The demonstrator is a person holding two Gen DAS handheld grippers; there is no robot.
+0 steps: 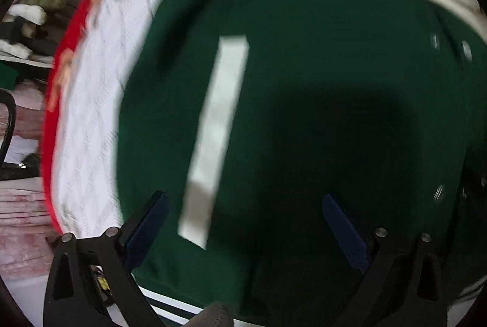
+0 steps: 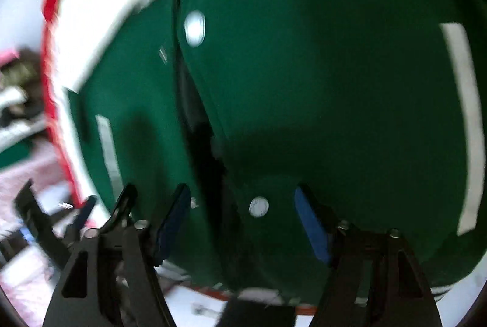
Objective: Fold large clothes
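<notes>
Green jacket [image 1: 304, 68] is lying spread flat on a white quilted bed cover [image 1: 91, 129] with a red edge [image 1: 51, 144]; both views are blurring. Left gripper [image 1: 243, 205] is pointing down over the jacket beside a white pocket stripe [image 1: 216, 129], fingers spread wide, nothing between them. Right gripper [image 2: 240, 202] is hanging over the front opening near a white snap button [image 2: 258, 206], fingers standing apart, pinching nothing. Piled clothes [image 1: 33, 10] are sitting beyond the bed.
</notes>
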